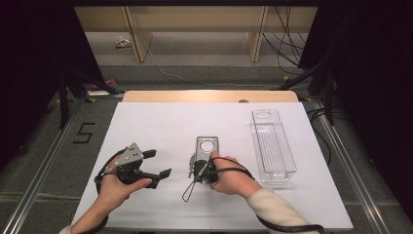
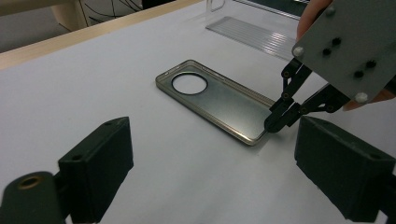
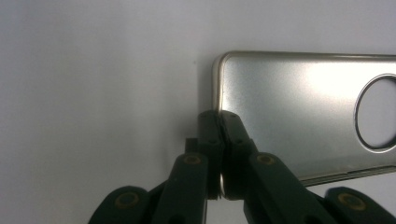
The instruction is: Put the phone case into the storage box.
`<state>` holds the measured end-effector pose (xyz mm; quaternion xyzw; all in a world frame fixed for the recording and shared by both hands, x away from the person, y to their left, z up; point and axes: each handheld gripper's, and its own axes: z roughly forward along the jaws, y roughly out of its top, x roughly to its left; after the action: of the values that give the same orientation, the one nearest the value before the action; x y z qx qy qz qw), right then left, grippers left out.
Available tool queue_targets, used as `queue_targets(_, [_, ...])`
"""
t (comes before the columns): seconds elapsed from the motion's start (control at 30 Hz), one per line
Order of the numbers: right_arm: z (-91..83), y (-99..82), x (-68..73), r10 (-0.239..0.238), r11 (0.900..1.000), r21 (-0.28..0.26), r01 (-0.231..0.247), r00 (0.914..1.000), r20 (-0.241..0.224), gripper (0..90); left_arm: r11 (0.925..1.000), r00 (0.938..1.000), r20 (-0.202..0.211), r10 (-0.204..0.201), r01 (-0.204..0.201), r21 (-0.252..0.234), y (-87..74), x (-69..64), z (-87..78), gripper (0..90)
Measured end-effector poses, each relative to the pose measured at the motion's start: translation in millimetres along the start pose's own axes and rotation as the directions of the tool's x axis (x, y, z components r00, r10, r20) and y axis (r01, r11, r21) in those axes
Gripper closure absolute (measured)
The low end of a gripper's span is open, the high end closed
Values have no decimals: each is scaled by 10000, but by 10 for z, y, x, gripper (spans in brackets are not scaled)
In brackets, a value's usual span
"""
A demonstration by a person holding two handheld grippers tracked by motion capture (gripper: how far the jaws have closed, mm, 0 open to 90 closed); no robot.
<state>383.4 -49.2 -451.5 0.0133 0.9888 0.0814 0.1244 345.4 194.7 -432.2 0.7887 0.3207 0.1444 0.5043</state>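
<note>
One phone case point(image 2: 219, 100), thin, light, slippery, we judge; right claw point(image 3: 218, 122) pinches its short rim; left claw point(image 2: 210, 172) spread.

The high view looked forward and down on the clear, silver-rimmed phone case with a round hole point(image 1: 207, 148), the left gripper view faced it low from nearby point(image 2: 219, 100), and the right gripper view pressed close against its edge point(image 3: 299, 112).
</note>
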Motion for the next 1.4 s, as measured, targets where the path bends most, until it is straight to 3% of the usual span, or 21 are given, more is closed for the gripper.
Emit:
queue_targets(0.1, [-18,-10,3,180,9998,-122,-179,9998,50,891,10000,10000,-11,5,-5,-1,-1,1,1,111])
queue_targets(0.73, [-166,-94,34,305,9958,-872,-261,9983,498,895,10000,10000,-49,-49,49,-8,-6,6,4,114])
queue_targets(1.0, [-209,-206,56,572,9889,-1404,-480,9964,623,895,10000,10000,-52,-68,68,10,-10,10,8,117])
queue_targets(1.27, [-236,-265,67,410,9799,-1980,-236,9956,844,895,9999,9999,-68,-124,124,-40,-11,16,6,120])
queue_targets(1.4, [-247,-298,79,534,9732,-2272,-344,9955,783,895,9999,9999,-80,-132,132,-45,-12,18,6,120])
